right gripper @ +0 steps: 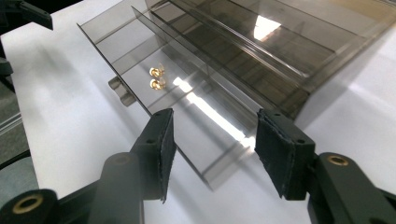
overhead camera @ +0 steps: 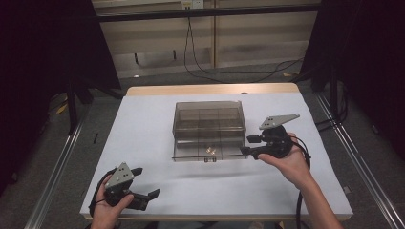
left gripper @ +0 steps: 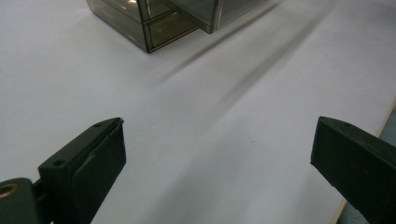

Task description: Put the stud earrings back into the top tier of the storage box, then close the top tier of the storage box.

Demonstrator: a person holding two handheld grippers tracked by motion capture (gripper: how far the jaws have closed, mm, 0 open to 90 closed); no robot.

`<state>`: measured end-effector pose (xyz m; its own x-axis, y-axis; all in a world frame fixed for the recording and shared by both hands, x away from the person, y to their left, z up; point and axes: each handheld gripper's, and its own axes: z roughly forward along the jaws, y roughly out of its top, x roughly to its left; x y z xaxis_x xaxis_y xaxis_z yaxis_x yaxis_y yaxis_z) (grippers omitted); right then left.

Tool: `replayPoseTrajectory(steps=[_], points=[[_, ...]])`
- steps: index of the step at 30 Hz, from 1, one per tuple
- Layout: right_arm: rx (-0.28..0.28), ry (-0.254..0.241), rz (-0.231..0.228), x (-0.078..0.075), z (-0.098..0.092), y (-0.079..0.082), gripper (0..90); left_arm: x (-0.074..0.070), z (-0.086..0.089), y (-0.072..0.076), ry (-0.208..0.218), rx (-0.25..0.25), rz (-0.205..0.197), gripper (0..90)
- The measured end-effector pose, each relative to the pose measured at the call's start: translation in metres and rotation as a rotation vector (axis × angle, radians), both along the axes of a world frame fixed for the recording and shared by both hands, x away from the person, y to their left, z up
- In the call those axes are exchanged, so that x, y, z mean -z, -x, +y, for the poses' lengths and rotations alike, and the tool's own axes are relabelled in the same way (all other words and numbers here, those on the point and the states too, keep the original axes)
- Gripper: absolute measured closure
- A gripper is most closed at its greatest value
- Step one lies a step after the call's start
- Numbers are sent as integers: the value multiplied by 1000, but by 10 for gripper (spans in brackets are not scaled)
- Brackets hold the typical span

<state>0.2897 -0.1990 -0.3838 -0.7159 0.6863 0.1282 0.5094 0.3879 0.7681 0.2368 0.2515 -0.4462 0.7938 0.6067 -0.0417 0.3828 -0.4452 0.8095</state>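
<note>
In the middle of the high view, on the white table (overhead camera: 143,124), stands a smoky clear plastic box (overhead camera: 208,119) with a grid of compartments, and a shallow drawer (overhead camera: 210,149) is pulled out of its lower front toward the bottom of the frame. Two small gold pieces (overhead camera: 210,150) lie close together on the drawer floor, near its front wall and about midway along it; a small handle (overhead camera: 209,160) sticks out from the drawer front just below them. At the right of centre in that view the right gripper (overhead camera: 248,144) is held in a hand (overhead camera: 286,162) and points leftward at the right end of the drawer, with its grey three-cornered plate (overhead camera: 278,121) on top. In the right gripper view its jaws stand partly spread, with the near corner of the drawer (right gripper: 212,154) lying between and beyond the pads (right gripper: 167,149), and nothing pinched; whether a pad touches the drawer wall cannot be told. The gold pieces (right gripper: 157,78) appear in the upper left part of that view. At the lower left of the high view the left gripper (overhead camera: 145,183) rests low over the table, well apart from the box, its jaws spread wide with only bare tabletop between them. The box corner (left gripper: 154,23) sits at the top of the left gripper view.
</note>
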Motion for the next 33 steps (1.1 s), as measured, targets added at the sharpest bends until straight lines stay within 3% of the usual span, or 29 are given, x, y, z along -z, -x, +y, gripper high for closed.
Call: replayPoseTrajectory(steps=[12,19,22,28,33], points=[[66,-8,1,4,-27,21,452,-1,-11,-4,4,33,-1,28],[98,-16,34,21,-33,33,449,-1,-20,-3,-7,63,-3,24],[109,-24,33,21,-36,38,448,-2,-23,-4,18,58,14,27],[132,-16,52,30,-41,52,455,-4,-31,-6,19,49,5,29],[127,-17,39,26,-42,67,425,-7,-44,-6,19,100,-6,36]])
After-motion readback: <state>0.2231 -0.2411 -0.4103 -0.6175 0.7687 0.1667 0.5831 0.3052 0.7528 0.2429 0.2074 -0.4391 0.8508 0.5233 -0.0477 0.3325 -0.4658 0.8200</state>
